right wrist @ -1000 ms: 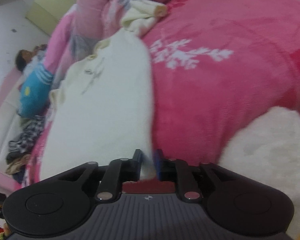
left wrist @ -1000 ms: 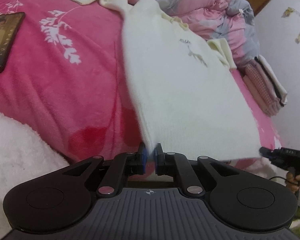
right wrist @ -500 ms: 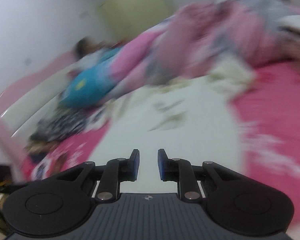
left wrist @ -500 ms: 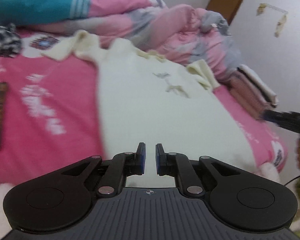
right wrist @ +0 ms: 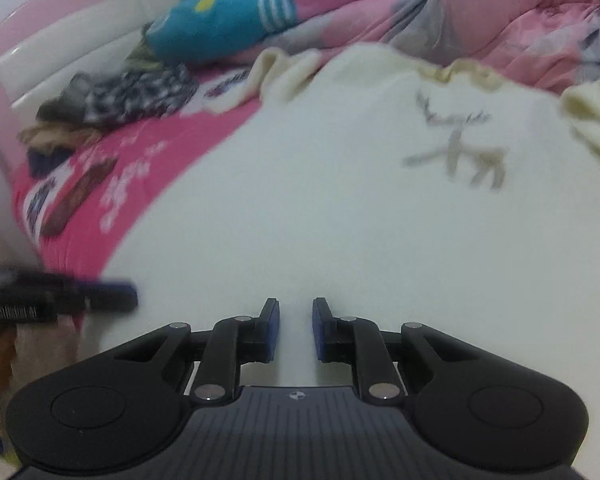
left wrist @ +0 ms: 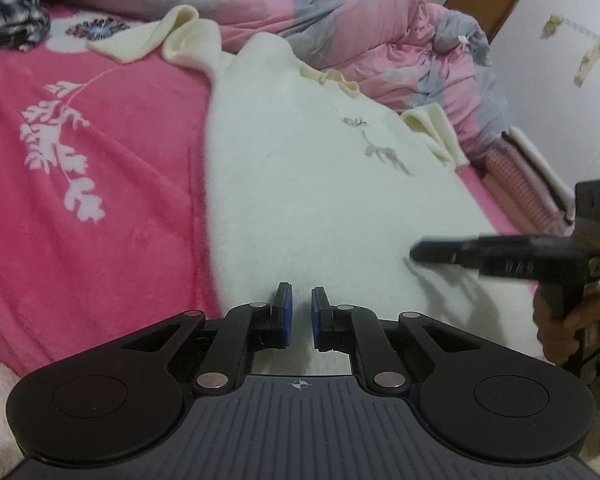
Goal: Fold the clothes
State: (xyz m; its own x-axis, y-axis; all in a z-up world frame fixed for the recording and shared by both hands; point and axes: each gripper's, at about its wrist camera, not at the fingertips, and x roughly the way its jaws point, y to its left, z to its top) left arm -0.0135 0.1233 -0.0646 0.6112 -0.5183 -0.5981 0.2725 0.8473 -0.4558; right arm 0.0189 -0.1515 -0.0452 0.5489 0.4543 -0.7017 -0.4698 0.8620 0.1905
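Left wrist view: the left gripper [left wrist: 299,316] hangs over the hem end of a cream-white fleece sweater with a small grey deer motif [left wrist: 320,184], which lies spread flat on the pink floral blanket of the bed [left wrist: 84,216]. Its 2 blue pads stand a narrow gap apart with nothing clamped between them; the fleece only shows behind the gap. The right gripper [left wrist: 420,250] enters from 3 o'clock, low over the sweater's edge, too blurred here to read its jaws. The sweater's long axis runs from the hem at 6 o'clock up to the frilled collar at about 1 o'clock, with 1 sleeve [left wrist: 152,36] thrown out toward 11 o'clock and the other sleeve [left wrist: 436,132] bunched at 2 o'clock.

Right wrist view: the right gripper [right wrist: 296,330] also hovers over the sweater [right wrist: 320,208], fingers slightly parted and empty. The collar points to 1 o'clock, the deer upright below it.

The step in hand looks like starting the next fold. To do it well, each gripper should probably pinch 1 sleeve or side edge cleanly, taking both layers, and carry it across the long axis so that the edges stay parallel.
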